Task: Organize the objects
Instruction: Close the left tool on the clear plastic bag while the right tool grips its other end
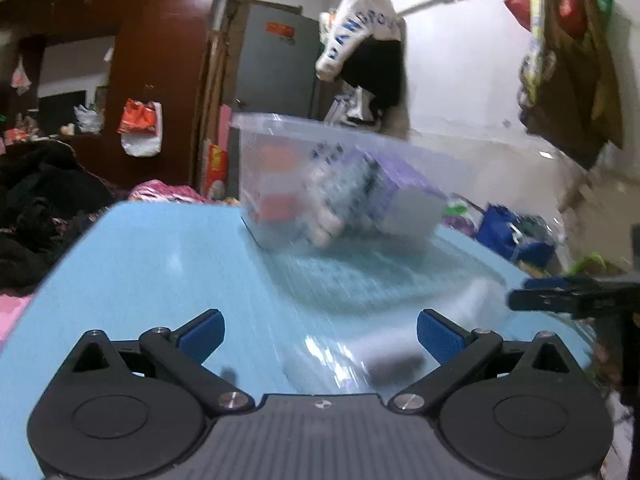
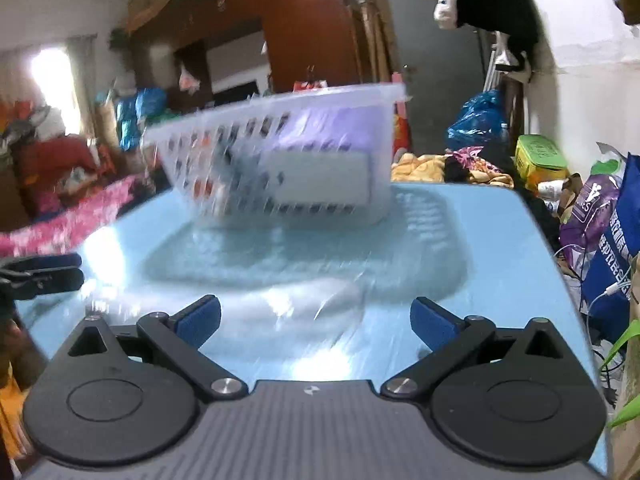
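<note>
Left gripper (image 1: 320,334): jaws spread wide, nothing between, low over light-blue tabletop (image 1: 152,264). Right gripper (image 2: 316,320): jaws likewise spread, empty. Between grippers and basket: blurred clear plastic item (image 2: 304,300) on table, identity unreadable. Farther back: translucent slotted plastic basket (image 2: 280,120) on tabletop, holding purple-and-white box (image 2: 320,160) and red-orange item (image 1: 276,204). Heavy motion blur.

Left wrist view taken low over the desk (image 1: 160,248), faced toward the basket (image 1: 320,184) from its left, right wrist view set likewise from the right, basket (image 2: 280,160) seen close, desk (image 2: 480,240), basket and door shared by both.
</note>
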Demonstrator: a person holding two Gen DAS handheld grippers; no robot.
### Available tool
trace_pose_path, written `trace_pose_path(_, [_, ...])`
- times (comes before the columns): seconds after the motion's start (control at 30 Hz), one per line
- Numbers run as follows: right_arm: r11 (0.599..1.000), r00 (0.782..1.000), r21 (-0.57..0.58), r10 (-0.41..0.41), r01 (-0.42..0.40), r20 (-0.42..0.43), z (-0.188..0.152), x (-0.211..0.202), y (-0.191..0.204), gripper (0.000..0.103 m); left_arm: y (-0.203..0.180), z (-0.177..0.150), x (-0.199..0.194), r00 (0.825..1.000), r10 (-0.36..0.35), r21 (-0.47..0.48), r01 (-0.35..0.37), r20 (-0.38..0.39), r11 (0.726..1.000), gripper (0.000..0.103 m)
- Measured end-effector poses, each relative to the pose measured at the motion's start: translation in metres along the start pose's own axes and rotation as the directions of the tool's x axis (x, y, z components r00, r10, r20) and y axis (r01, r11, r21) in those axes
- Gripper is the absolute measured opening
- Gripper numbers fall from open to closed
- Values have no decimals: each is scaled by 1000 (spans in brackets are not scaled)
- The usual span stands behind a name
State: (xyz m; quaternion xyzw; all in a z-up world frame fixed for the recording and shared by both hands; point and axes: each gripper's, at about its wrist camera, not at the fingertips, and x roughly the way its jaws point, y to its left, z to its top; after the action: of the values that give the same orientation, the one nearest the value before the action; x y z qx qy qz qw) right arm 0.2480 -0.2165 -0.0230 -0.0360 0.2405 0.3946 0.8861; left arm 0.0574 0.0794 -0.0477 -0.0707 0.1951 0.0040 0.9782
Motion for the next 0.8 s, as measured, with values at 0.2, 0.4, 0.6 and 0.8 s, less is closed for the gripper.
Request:
trace_pose_path(0.2, [1000,997,-7,25,-26,-73,6,10,-6,103,-8,-17,2,999,-31,102,33,-16,994,103])
trace_pose_path(0.4, [998,990,-56,26,-35,-140,14,27,-11,103,-15,-25,8,999,-52,191,54,-16,980,103])
trace_pose_path(0.6, [989,981,-109,84,-104,-175,16,29,-10,103,-15,-25,13,997,-77,217,78,-15,973,103])
trace_pose_path(0.8, [976,984,-182,89,-117,-157,11,22,2,90,-12,-24,11,996,-87,219,87,-8,972,88])
